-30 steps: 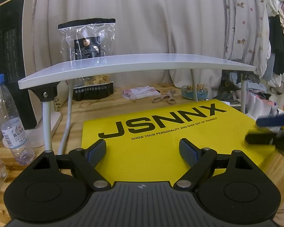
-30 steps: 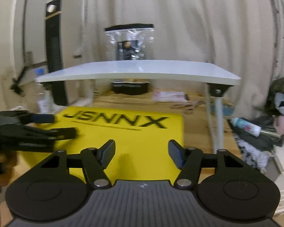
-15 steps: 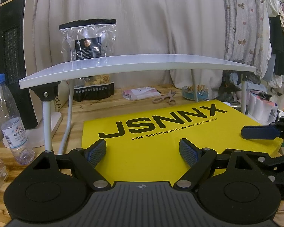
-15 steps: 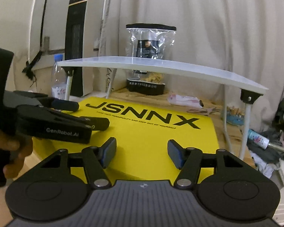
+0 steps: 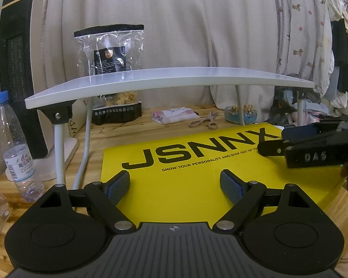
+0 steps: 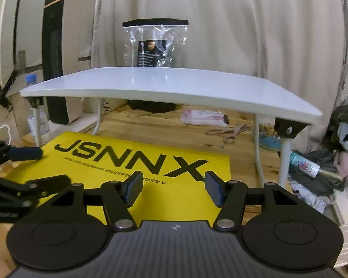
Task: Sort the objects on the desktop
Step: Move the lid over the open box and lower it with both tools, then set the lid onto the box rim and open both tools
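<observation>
Both wide open and empty, left gripper (image 5: 175, 186) and right gripper (image 6: 174, 191) over the yellow mat (image 5: 197, 173) near the desk's front edge, risking collision reaching toward scissors (image 5: 205, 121).

Two sets of black plastic tongs are seen. On the left tongs (image 5: 175, 186), blue ridged pads (image 5: 118, 186) are fitted to the fingertips, silver screws (image 5: 122, 225) are set at the joints, and two round discs are moulded on a grey ribbed body. White letters "DAS" are printed on the right tongs (image 5: 272, 140).
</observation>
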`<action>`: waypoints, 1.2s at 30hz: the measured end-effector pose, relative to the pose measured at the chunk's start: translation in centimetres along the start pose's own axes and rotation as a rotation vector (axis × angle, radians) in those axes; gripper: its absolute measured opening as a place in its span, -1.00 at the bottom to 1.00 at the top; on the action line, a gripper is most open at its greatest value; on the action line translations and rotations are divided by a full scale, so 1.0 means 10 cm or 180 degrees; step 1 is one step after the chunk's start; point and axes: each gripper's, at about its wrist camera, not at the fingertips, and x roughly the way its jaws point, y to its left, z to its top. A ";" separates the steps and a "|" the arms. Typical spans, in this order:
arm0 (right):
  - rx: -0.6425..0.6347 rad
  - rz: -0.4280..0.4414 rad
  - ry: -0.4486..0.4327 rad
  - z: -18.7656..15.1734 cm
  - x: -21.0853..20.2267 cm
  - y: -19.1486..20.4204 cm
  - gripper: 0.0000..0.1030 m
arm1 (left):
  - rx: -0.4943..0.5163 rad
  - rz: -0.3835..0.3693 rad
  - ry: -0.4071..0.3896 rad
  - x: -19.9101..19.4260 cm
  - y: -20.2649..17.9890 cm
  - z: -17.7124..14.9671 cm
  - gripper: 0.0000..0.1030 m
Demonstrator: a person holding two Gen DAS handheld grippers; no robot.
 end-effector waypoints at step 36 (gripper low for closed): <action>-0.0154 -0.0098 -0.0395 -0.47 -0.44 0.36 0.10 | -0.0100 0.0212 -0.0130 -0.28 0.09 -0.21 0.76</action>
